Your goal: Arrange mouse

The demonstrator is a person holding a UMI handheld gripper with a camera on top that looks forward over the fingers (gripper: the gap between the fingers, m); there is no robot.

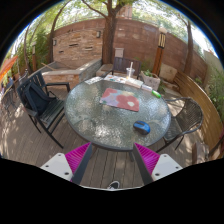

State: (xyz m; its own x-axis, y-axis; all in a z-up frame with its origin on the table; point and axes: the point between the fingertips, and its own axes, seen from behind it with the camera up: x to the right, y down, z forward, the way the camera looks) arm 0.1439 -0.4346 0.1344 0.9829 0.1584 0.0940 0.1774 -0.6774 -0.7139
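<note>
A round glass table (105, 125) stands on a wooden deck, beyond my fingers. A red and pale mouse pad (119, 98) lies near the table's middle. A small blue mouse (142, 127) sits on the glass to the right of the pad, near the table's near right rim. My gripper (112, 158) is well short of the table, over the deck boards. Its two magenta pads (77, 155) stand wide apart with nothing between them.
A dark metal chair (40, 100) stands left of the table and another chair (186, 120) to its right. A white object and small items (130, 72) sit at the table's far side. A wooden fence (120, 40), a tree and stone planters lie behind.
</note>
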